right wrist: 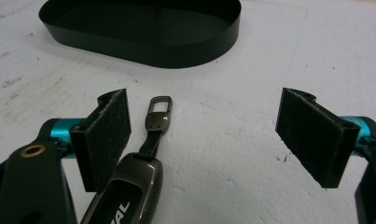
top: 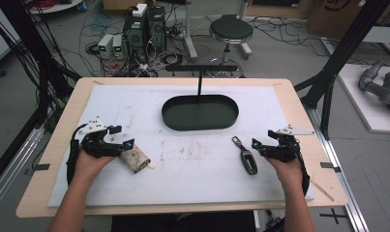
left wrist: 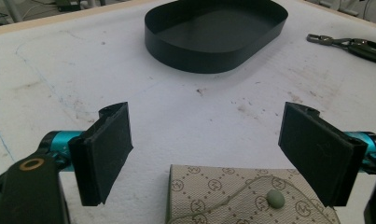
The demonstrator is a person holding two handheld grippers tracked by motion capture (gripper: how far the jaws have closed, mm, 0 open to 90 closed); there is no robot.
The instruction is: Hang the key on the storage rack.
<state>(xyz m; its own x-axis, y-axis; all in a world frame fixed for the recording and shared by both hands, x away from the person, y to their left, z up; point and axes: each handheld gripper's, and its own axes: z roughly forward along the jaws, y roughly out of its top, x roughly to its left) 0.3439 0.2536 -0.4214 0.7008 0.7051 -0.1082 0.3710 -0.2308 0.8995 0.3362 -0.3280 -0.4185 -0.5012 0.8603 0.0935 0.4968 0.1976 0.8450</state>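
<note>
A beige patterned wallet [top: 134, 158] lies on the white mat at the left. My left gripper [top: 121, 137] rests just left of it, jaws wide open. In the left gripper view the wallet [left wrist: 241, 196], with its green snap, lies low between the open pads, untouched. A dark key fob [top: 248, 159] with a metal clasp lies at the right. My right gripper [top: 258, 145] sits just right of it, open. In the right gripper view the key fob [right wrist: 134, 182] runs along the inside of the left pad [right wrist: 104, 137]. A black oval tray [top: 200, 112] stands beyond both.
The tray [left wrist: 213, 35] has a thin upright post carrying a crossbar [top: 202, 68]. The white mat [top: 192, 159] covers most of the wooden table. A stool, computer cases and cables stand on the floor beyond the far edge.
</note>
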